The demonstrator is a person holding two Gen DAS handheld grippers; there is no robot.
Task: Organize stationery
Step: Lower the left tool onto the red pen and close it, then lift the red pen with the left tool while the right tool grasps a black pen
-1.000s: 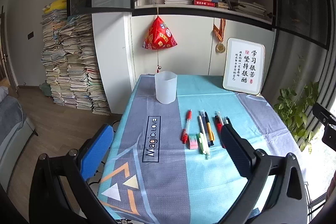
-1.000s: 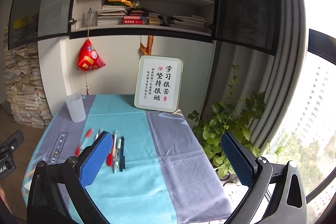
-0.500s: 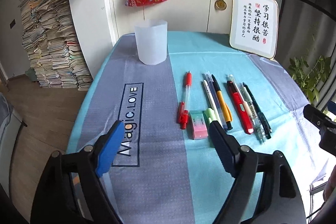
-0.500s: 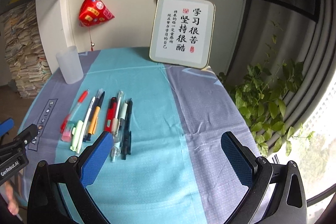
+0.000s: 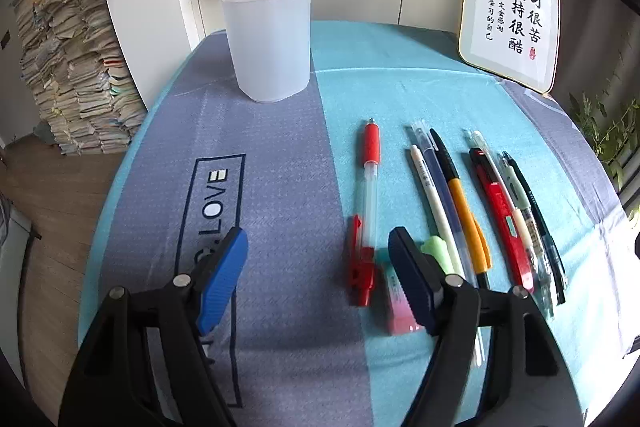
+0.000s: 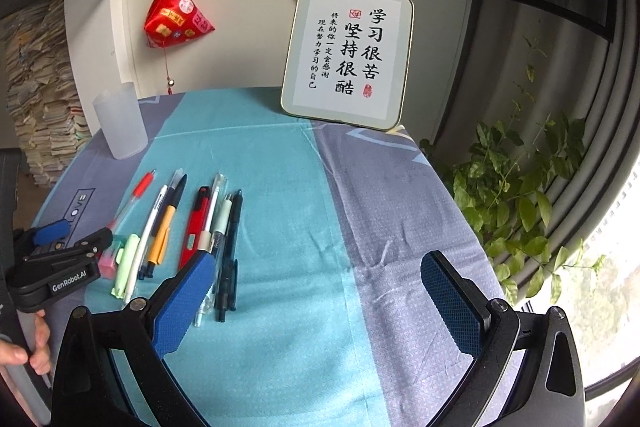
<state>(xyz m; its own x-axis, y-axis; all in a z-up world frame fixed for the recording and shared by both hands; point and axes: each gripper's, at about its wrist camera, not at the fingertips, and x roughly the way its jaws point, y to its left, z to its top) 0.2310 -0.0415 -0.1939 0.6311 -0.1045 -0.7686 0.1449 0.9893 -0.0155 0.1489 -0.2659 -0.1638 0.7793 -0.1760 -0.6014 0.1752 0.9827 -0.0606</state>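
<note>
Since the red pen (image 5: pixel 368 203) runs near-to-far, I see its clip end just right of my left gripper (image 5: pixel 318 281), whose jaws are closing on bare cloth, nothing between them. Cup (image 5: pixel 269 43) stands far left. Right gripper (image 6: pixel 320 301) hangs wide and empty, farther right, past the pen row; left is nearer.

The tablecloth (image 5: pixel 280 187) is showing "LOVE" inside a dark frame. The left gripper (image 6: pixel 60 247) is carrying the brand "GenRobot.AI". The plaque (image 6: pixel 348 57) is displaying big Chinese characters "学习很苦 坚持很酷".
</note>
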